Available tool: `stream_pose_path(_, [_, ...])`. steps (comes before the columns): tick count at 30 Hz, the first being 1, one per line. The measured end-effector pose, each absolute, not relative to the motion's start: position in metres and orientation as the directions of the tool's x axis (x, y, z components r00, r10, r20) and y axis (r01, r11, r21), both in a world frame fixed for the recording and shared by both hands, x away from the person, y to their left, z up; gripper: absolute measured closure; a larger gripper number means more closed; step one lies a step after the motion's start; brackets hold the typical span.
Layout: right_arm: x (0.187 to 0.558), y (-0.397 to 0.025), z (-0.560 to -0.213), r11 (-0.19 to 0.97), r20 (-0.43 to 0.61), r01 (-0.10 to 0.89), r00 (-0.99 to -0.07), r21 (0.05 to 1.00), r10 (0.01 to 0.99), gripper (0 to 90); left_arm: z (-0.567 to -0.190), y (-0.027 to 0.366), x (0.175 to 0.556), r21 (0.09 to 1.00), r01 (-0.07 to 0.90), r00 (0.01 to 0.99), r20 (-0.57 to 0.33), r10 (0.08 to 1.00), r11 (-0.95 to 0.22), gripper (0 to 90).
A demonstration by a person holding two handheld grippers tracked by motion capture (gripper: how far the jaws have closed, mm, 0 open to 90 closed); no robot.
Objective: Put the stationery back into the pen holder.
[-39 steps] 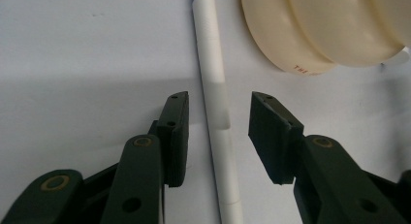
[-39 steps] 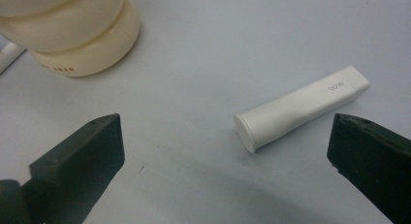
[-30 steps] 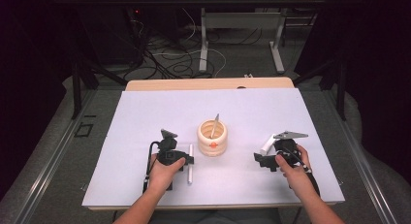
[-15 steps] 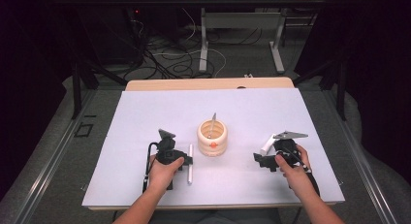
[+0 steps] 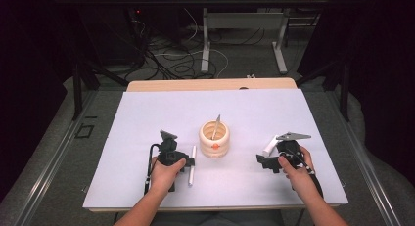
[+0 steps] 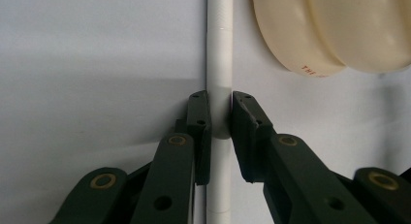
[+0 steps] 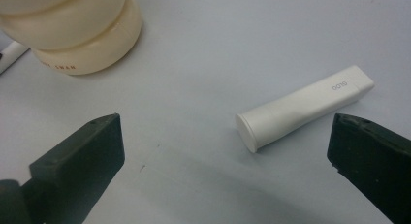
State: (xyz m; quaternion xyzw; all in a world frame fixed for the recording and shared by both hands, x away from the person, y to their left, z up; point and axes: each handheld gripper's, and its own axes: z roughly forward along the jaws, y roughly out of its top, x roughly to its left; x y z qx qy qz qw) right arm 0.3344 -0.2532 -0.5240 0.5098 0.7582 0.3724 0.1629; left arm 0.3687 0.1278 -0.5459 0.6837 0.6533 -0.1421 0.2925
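While the left claw [image 6: 220, 115] pinches the white pen [image 6: 219, 64] lying on the tabletop [image 5: 147, 118] beside the cream holder [image 5: 214, 138], the right claw [image 7: 225, 141] gapes wide before the white tube [image 7: 303, 105].

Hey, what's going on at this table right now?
A person is working at a white-covered table with a gripper in each hand. The left gripper has its fingers closed around a thin white pen lying flat beside a cream ribbed holder, which has one slim item standing in it. The right gripper is wide open, its fingers on either side of a white tube that lies on the table untouched.
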Motion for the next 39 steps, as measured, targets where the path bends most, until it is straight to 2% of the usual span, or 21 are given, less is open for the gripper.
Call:
stream_pose_path(1, [0.334,-0.253,-0.524,0.203,0.132,0.651,-0.428,0.731,0.894,0.0,-0.545,0.126,0.368,0.197,0.979,0.077,-0.59,0.804,0.05,78.5])
stream_pose_path(7, [0.334,-0.253,-0.524,0.203,0.133,0.652,-0.427,0.731,0.894,0.0,-0.545,0.129,0.367,0.215,0.976,0.103,-0.585,0.805,0.031,78.5])
stream_pose_path(17, [0.334,-0.251,-0.525,0.205,0.137,0.649,-0.436,0.733,0.89,0.0,-0.534,0.137,0.362,0.285,0.957,0.126,-0.582,0.803,0.057,78.5])
stream_pose_path(24, [0.333,-0.248,-0.525,0.202,0.148,0.647,-0.444,0.735,0.884,0.0,-0.521,0.137,0.355,0.382,0.923,0.194,-0.554,0.81,0.041,78.5])
stream_pose_path(29, [0.331,-0.244,-0.523,0.198,0.153,0.641,-0.449,0.741,0.88,0.0,-0.513,0.135,0.351,0.422,0.904,0.2,-0.551,0.81,0.064,78.5])
stream_pose_path(39, [0.331,-0.231,-0.514,0.167,0.211,0.631,-0.479,0.758,0.852,0.0,-0.498,0.139,0.343,0.534,0.843,0.272,-0.529,0.804,0.066,78.5])
